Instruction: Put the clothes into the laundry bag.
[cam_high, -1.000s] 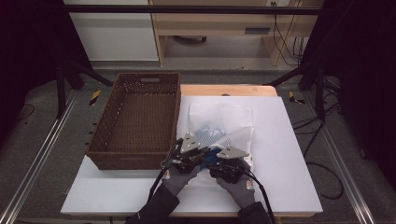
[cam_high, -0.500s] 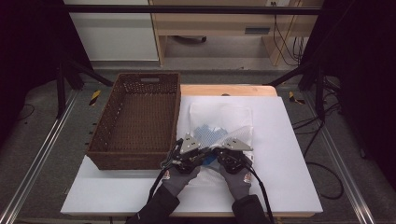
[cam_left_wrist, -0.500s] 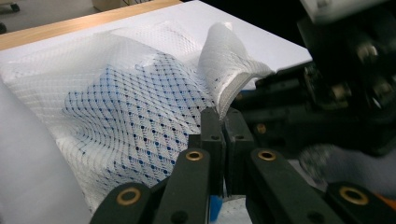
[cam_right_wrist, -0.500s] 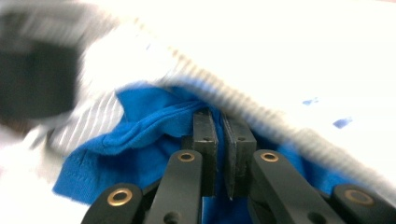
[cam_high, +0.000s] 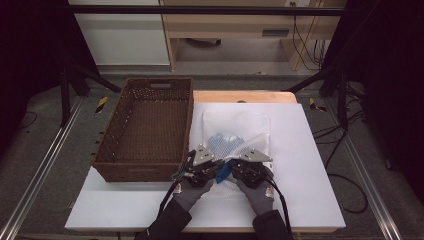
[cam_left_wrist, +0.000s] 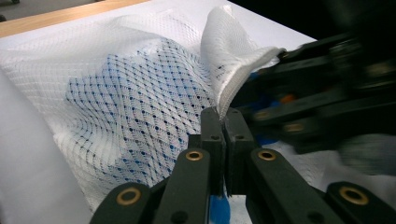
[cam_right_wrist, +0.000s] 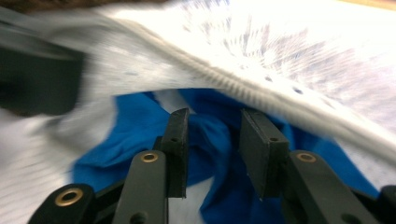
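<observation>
While the left gripper's (cam_left_wrist: 223, 122) jaws are pinching the white mesh laundry bag's (cam_left_wrist: 116, 93) lifted rim, the right gripper's (cam_right_wrist: 212, 140) jaws, having just been reopening, are standing part-open around blue cloth (cam_right_wrist: 219, 135) at the bag's mouth on the white desk (cam_high: 300, 165), apparently regrasping.

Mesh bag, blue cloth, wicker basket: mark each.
mesh bag (cam_left_wrist: 116, 93), left gripper view, netted face.
blue cloth (cam_right_wrist: 140, 135), right gripper view, fold at bag's mouth.
wicker basket (cam_high: 145, 172), high view, near wall.
</observation>
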